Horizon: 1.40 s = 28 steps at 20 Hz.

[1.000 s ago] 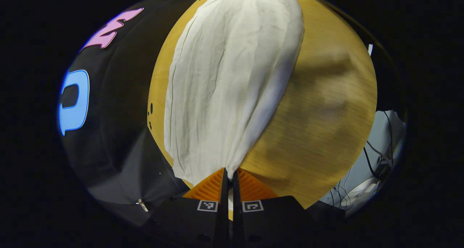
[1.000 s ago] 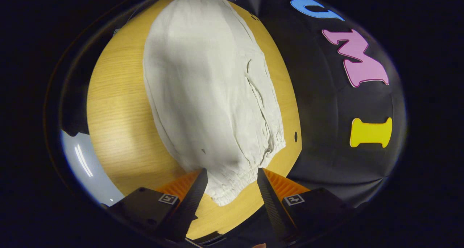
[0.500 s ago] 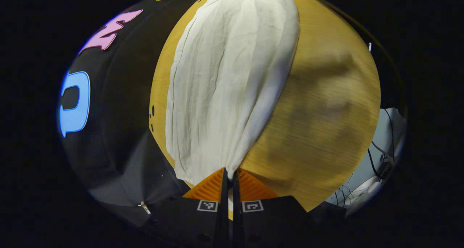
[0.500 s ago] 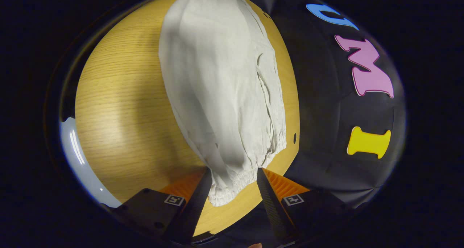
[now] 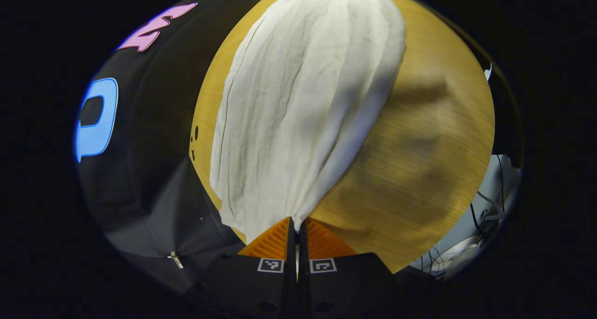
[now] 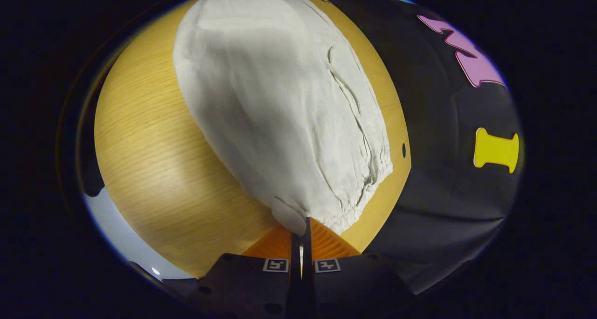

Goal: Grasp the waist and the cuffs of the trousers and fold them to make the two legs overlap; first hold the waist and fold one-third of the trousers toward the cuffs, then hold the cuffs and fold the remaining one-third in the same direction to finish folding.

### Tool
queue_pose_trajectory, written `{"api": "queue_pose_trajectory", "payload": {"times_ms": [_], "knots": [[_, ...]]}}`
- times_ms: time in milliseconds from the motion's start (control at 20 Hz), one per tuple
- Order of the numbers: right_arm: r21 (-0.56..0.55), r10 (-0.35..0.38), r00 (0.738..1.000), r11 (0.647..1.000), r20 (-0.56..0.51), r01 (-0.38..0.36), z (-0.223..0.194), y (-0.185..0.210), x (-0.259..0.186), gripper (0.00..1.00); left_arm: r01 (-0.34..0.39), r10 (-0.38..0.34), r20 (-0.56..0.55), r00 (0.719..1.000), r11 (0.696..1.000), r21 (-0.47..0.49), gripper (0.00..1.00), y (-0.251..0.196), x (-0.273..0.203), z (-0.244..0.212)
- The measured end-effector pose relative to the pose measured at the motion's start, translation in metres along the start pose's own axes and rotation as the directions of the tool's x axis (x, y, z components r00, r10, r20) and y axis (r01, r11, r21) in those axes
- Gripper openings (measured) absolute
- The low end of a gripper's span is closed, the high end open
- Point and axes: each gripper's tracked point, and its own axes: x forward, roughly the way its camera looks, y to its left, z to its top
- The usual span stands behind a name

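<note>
White trousers (image 5: 303, 100) lie lengthwise on a round wooden table (image 5: 419, 169), stretching away from me. In the left gripper view my left gripper (image 5: 296, 222) is shut on the near end of the cloth, which gathers into a pinch between the fingers. In the right gripper view the same trousers (image 6: 280, 100) run up the table (image 6: 154, 160), and their elastic gathered hem (image 6: 373, 179) lies at the near right. My right gripper (image 6: 303, 223) is shut on that gathered end, with the fabric drawn to a point at the fingers.
The black cloth wall (image 5: 149, 137) hangs close beside the table in the left gripper view and on the right (image 6: 443, 179) in the right gripper view. Cables on a pale floor (image 5: 485, 207) lie past the table's edge.
My right gripper was open around the elastic end and has now shut on it. The left gripper stayed shut on the cloth and shifted only slightly.
</note>
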Motion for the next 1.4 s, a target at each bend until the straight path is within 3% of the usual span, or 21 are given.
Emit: {"api": "queue_pose_trajectory", "payload": {"times_ms": [150,300,500,900,1150,1400], "knots": [[0.056,-0.008,0.999,0.998,0.041,0.006,0.006,-0.006,-0.013,0.05,-0.011,0.012,0.020,1.000,0.999,-0.035,0.06,0.006,-0.005,-0.007],[0.114,-0.006,0.997,0.993,0.073,-0.002,0.016,-0.014,-0.026,0.05,0.024,-0.023,0.015,1.000,0.994,-0.103,0.06,0.006,-0.011,-0.023],[0.208,-0.054,0.992,0.978,0.110,0.030,0.031,-0.036,-0.047,0.05,0.017,-0.013,0.025,1.000,0.982,-0.187,0.06,0.010,-0.032,-0.023],[0.416,-0.198,0.972,0.900,0.127,0.129,0.060,-0.097,-0.079,0.05,0.000,0.029,0.070,0.997,0.926,-0.378,0.06,0.066,-0.046,-0.004],[0.517,-0.210,0.973,0.846,0.095,0.132,0.066,-0.133,-0.060,0.05,-0.009,0.029,0.035,0.999,0.882,-0.471,0.06,0.115,-0.027,0.004],[0.568,-0.179,0.982,0.815,0.054,0.118,0.078,-0.161,-0.018,0.05,-0.003,0.011,0.016,1.000,0.901,-0.433,0.05,0.151,0.010,0.025]]}}
